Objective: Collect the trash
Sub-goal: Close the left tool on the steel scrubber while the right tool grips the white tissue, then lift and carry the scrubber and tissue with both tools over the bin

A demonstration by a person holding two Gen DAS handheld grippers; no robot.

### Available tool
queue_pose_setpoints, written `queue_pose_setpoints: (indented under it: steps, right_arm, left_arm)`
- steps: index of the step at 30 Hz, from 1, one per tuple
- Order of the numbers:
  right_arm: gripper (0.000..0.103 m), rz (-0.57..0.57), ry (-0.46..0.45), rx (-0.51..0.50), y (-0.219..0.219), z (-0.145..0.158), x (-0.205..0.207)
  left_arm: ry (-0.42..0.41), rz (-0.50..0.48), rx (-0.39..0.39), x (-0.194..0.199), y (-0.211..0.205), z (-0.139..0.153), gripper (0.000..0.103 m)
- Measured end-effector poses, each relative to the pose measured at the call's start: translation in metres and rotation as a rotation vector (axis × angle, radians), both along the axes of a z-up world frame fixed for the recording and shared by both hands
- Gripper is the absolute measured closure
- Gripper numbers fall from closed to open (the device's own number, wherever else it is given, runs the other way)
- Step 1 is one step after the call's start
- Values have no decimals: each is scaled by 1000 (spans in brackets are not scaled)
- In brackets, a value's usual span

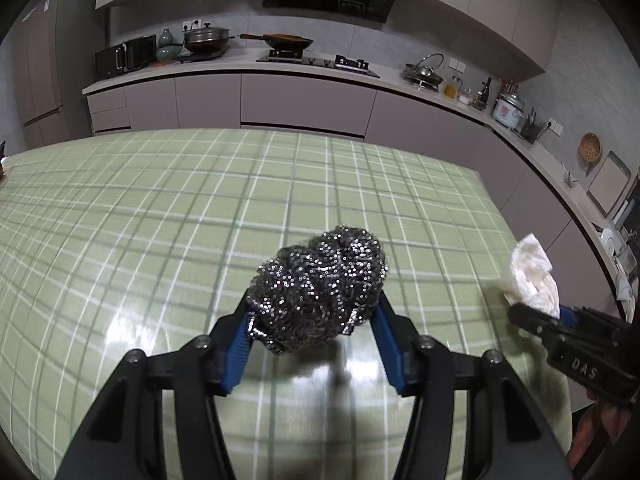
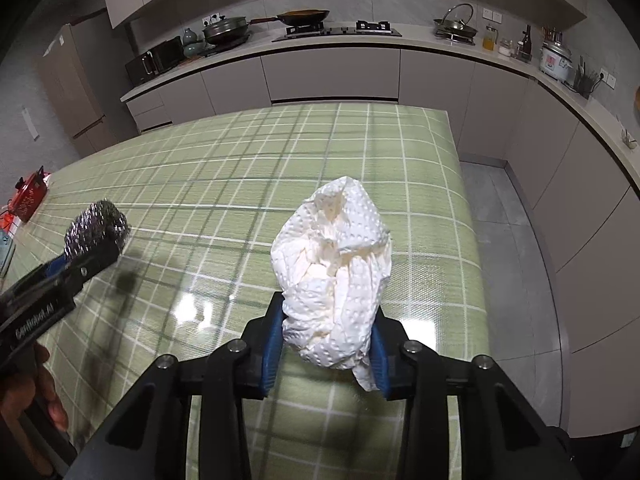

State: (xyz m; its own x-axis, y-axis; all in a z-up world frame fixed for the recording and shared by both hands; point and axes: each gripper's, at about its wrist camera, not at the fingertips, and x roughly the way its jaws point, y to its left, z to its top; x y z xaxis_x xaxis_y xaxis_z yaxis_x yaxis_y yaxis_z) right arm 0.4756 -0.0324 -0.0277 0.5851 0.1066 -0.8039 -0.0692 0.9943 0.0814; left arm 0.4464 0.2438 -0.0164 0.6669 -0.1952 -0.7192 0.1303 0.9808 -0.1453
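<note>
Two pieces of trash gripped above the checked table

Two items are being held at once, one in each gripper. A steel wool scourer (image 1: 320, 292) is sitting between the blue pads (image 1: 239, 344) of the left gripper (image 1: 314, 312), which is pinching it from both sides; the scourer is bulging out past the fingertips and is hanging over the middle of the green checked tablecloth (image 1: 160, 220), its dark shadow lying on the glossy cloth just beneath. A crumpled white paper towel (image 2: 334, 276) is being squeezed between the pads of the right gripper (image 2: 328, 320), whose jaws are standing narrow around it, close to the table's right edge. From the left wrist view the right gripper is showing at the table's right edge with the towel sticking out of its tip. A person's hand (image 2: 36, 392) is showing behind the left gripper. A red object (image 2: 30, 196) is lying near the table's far left corner. Beyond the table's far edge a kitchen counter (image 1: 240, 66) is carrying a wok (image 1: 286, 42), pots and a microwave (image 1: 126, 56)
</note>
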Motion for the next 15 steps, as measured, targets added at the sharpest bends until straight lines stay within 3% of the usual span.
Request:
queue_pose_setpoints:
  steps: [15]
  right_arm:
    - [64,34,-29,12,-1,22,-52]
  left_arm:
    - [-13,2,0,-49,-14,9,47]
